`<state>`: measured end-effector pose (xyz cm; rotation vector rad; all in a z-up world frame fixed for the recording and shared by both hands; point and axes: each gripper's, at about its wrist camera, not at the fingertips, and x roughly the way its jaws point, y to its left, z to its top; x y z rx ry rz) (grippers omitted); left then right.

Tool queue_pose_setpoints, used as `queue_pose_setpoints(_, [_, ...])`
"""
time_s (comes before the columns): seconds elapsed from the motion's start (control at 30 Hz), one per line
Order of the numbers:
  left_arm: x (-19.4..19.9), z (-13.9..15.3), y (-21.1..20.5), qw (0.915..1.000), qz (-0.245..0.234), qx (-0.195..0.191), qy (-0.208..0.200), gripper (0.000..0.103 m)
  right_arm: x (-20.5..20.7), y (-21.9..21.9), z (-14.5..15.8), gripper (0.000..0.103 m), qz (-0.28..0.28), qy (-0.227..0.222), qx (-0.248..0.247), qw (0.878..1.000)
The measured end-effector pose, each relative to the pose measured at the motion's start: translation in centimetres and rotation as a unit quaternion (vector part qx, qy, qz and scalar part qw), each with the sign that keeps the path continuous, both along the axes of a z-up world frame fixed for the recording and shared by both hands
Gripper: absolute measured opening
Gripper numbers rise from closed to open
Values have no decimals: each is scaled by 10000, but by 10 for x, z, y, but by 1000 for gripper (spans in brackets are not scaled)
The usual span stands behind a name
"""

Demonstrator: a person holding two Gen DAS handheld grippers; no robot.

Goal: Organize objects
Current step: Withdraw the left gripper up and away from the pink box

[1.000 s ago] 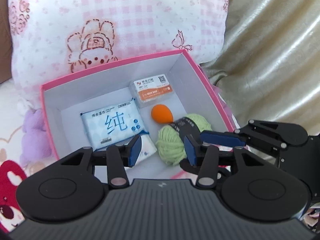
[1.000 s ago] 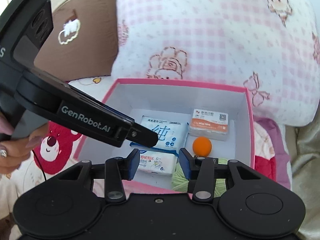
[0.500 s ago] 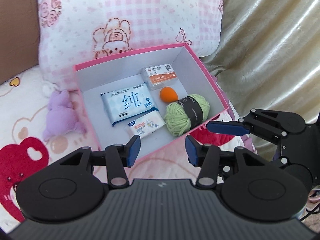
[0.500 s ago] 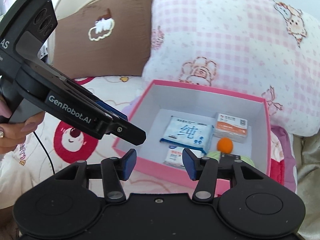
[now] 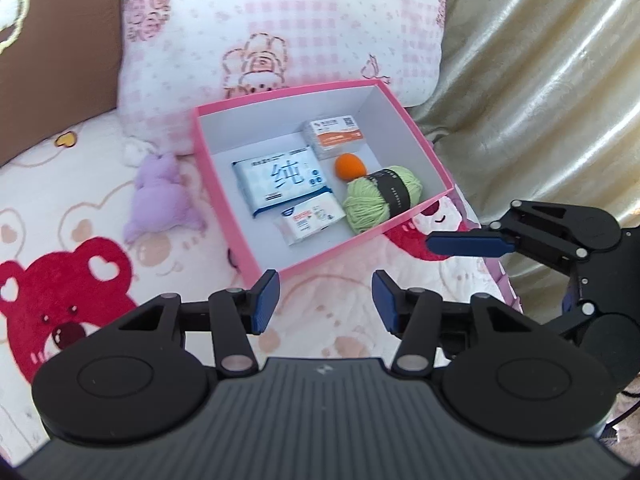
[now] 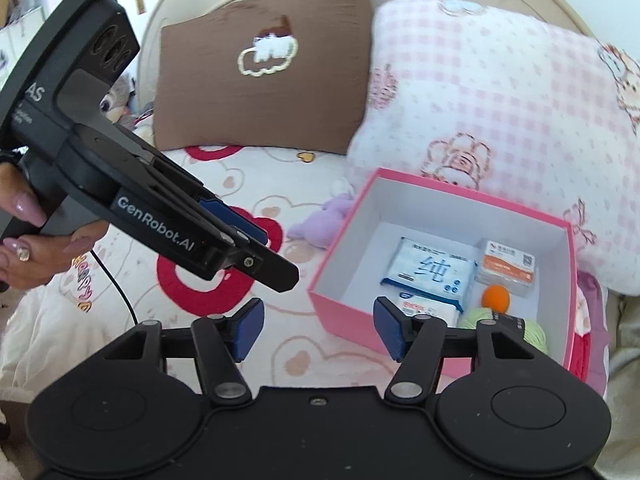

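Pink cardboard forms the open box (image 5: 224,184) that sits in the middle of the left wrist view and at the lower right of the right wrist view, resting on the bear-print bedspread (image 5: 80,216) against the pink checked pillow (image 5: 280,20). Inside it lie a blue-and-white tissue pack (image 5: 280,180), a smaller wipes packet (image 5: 310,218) just below it, an orange-labelled card box (image 5: 334,136) toward the far wall, an orange ball (image 5: 349,166) beside that, and a green yarn skein (image 5: 382,196) with a dark band at the near right corner.

Your left gripper (image 5: 326,306) is tilted down at the bedspread just short of the box's near corner; its blue pads stand apart and nothing is between them. Your right gripper (image 6: 318,328) is also angled down, over the bedspread at the box's near left edge; its jaws are opening and hold nothing. From the left wrist view it reaches in from the right edge, one blue finger (image 5: 468,245) pointing toward the box.

In the right wrist view your left hand (image 6: 28,240) wraps the black handle at the left edge, with the tool slanting down to the right. A lilac plush toy (image 5: 160,196) lies left of the box, possibly touching it, though the contact is hard to make out. A brown cushion (image 6: 260,60) leans at the top.
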<state>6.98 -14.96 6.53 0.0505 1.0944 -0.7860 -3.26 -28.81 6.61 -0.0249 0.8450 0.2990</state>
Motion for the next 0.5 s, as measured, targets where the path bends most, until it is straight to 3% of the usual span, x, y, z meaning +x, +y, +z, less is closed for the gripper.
queue_pose_setpoints(0.3, [-10, 5, 43, 9994, 258, -243, -38, 52, -1, 38, 12, 69, 373, -32, -241, 9990])
queue_pose_setpoints(0.5, [-17, 12, 63, 9991, 310, -248, -134, 55, -1, 59, 19, 79, 588, -91, -409, 9974])
